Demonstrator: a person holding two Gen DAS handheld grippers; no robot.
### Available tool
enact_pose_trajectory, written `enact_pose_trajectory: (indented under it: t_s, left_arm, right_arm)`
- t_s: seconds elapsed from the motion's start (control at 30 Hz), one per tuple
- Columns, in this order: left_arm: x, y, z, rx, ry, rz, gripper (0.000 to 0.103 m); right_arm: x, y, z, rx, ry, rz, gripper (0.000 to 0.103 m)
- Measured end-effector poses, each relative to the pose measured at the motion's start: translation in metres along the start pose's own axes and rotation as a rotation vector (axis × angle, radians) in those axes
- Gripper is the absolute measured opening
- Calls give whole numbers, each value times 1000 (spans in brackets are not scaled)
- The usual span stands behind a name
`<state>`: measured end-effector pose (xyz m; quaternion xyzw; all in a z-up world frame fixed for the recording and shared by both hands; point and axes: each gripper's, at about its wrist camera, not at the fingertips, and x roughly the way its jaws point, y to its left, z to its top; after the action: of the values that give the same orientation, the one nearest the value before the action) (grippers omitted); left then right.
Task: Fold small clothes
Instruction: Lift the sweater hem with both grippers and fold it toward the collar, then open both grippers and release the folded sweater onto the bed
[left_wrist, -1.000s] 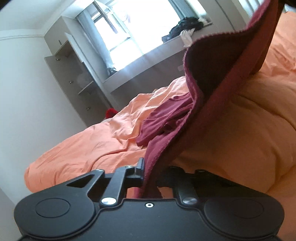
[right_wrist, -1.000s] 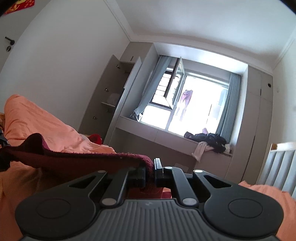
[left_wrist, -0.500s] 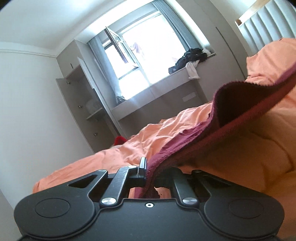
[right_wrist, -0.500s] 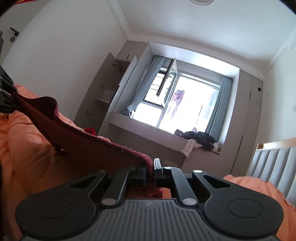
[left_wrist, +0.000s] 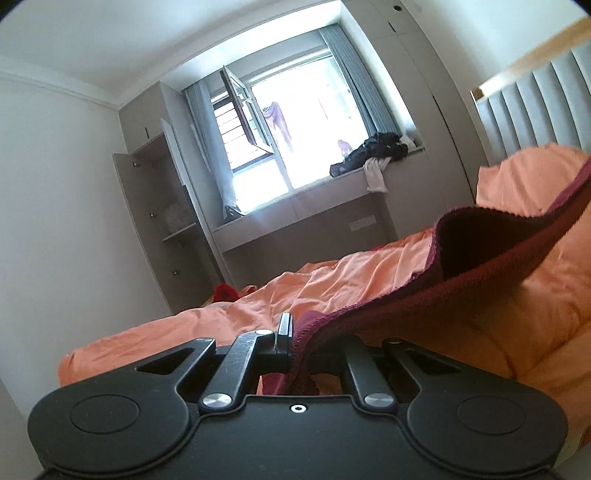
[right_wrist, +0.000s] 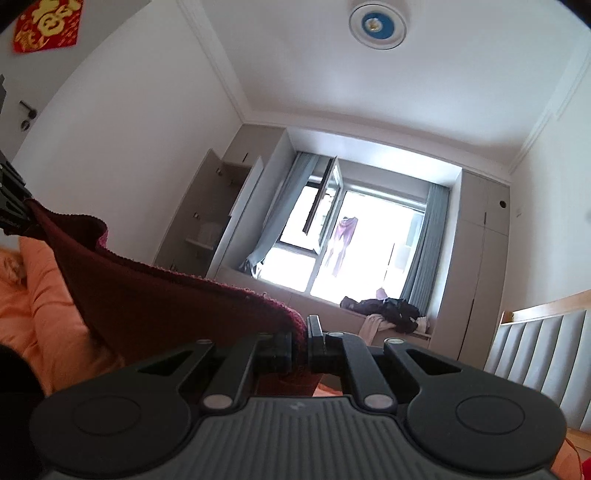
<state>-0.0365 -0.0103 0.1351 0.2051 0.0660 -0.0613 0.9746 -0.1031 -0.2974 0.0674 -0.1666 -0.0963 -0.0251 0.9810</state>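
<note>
Bedroom setting: an orange duvet (left_wrist: 369, 280) covers the bed and serves as the working surface. Nearest each lens, both tongs are clenched on one dark red garment (left_wrist: 480, 258). The left tongs (left_wrist: 295, 332) pinch a hemmed edge, and the cloth runs from them up and to the right across the left wrist view, out of frame at the right border. The right tongs (right_wrist: 306, 336) pinch another point on the same knit edge; in the right wrist view the garment (right_wrist: 147, 295) rises leftward to the left tongs (right_wrist: 11, 214), visible at the frame's left margin. The garment is thus suspended between the two grips above the duvet, apparently clear of it, though the lower hanging part is hidden behind the tong bodies. Judged purpose of this hold: two separated grip points tension the top edge so the cloth hangs flat and can be laid down squarely for folding. The garment's long axis appears to run grip to grip, roughly horizontal and slack at mid-span, where the edge curls over. Garment type cannot be determined. Farther back, a window seat carries a pile of dark clothes (left_wrist: 373, 155) below an open window (left_wrist: 280, 147), with an open wardrobe (left_wrist: 155, 221) to the left.
</note>
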Motion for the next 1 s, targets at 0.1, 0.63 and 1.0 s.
enact_pose_trajectory:
  t_s: [0.1, 0.63, 1.0]
  left_arm:
    - [21, 1, 19, -3, -24, 22, 6]
    - [282, 4, 68, -40, 216, -20, 6]
    - [406, -9, 16, -76, 381, -60, 7]
  right_arm:
    - [31, -7, 4, -9, -23, -17, 8]
    - [286, -11, -48, -57, 206, 38, 8]
    - [364, 12, -122, -16, 371, 62, 9]
